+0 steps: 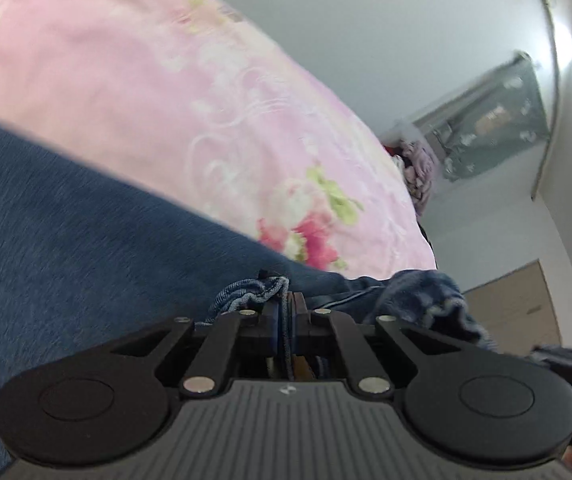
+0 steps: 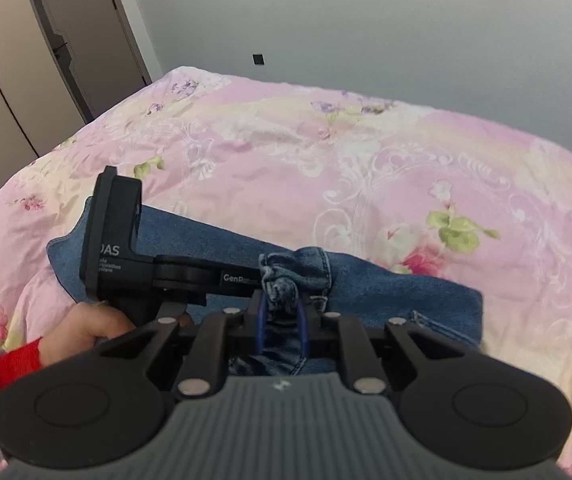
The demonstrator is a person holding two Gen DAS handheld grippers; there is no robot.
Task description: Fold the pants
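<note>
The blue denim pants (image 2: 386, 288) lie across a bed covered with a pink floral bedspread (image 2: 326, 168), and both tools hold them at bunched cloth right at their tips.

In the left wrist view, the left black two-finger tool (image 1: 286, 304) has its fingers pressed nearly together, pinching a thin, frayed fold of denim that runs down between them. The broad blue body of the pants (image 1: 66, 240) spreads away to the left of this tool, lying over the bedspread (image 1: 146, 80), while a crumpled hem end sits just right of the fingertips. Beyond the bed stand a pale wall and a grey cabinet-like thing (image 1: 486, 128), too blurred to make out.

In the right wrist view, the right black two-finger tool (image 2: 280, 300) grips a knotted wad of denim between its blue-edged fingers, which stand slightly apart around the cloth. From this wad the pants stretch out to the right and also back to the left, flat on the bedspread. The left tool (image 2: 254, 278) reaches in sideways from the left, its tip touching the same bunch just beside the right tool's fingers. A hand (image 2: 82, 328) with a red cuff holds that left tool's grip. Beige wardrobe doors (image 2: 2, 60) stand beyond the bed on the left.
</note>
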